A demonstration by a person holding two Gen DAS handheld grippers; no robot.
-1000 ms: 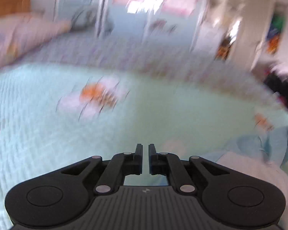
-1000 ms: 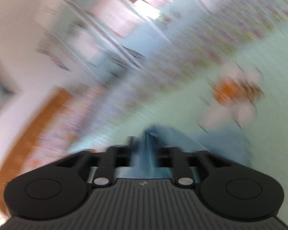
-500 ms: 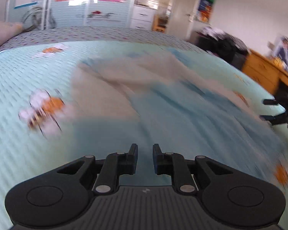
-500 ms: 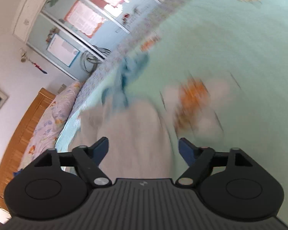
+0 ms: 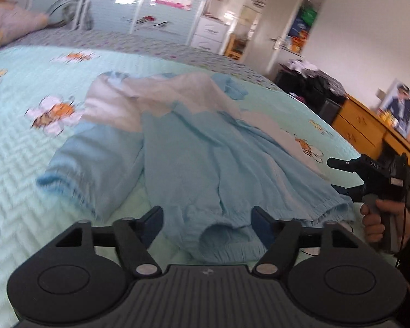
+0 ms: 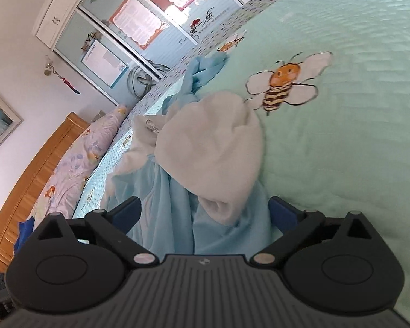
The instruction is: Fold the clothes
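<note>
A light blue and white sweater (image 5: 194,147) lies spread face down on the bed, sleeves out to both sides. My left gripper (image 5: 206,224) hovers over its near hem; its jaws are opening, with cloth below them and nothing pinched. In the right wrist view the white upper part of the sweater (image 6: 213,142) lies rumpled over the blue. My right gripper (image 6: 206,213) stands over that blue cloth with its jaws opening, and the pads press on nothing. From the left wrist view the right gripper (image 5: 334,175) shows at the sweater's right edge, held by a hand (image 5: 377,218).
A mint green quilted bedspread (image 5: 19,164) with bee pictures (image 6: 284,84) covers the bed. Pillows (image 6: 76,161) and a wooden headboard (image 6: 32,183) are at one end. A wooden desk (image 5: 369,125) and a dark pile of things (image 5: 311,84) stand beside the bed.
Both grippers have swung across the bed and now rest over the spread sweater. The right one has let go of the blue cloth. Both pairs of jaws have gone from near shut to wide.
</note>
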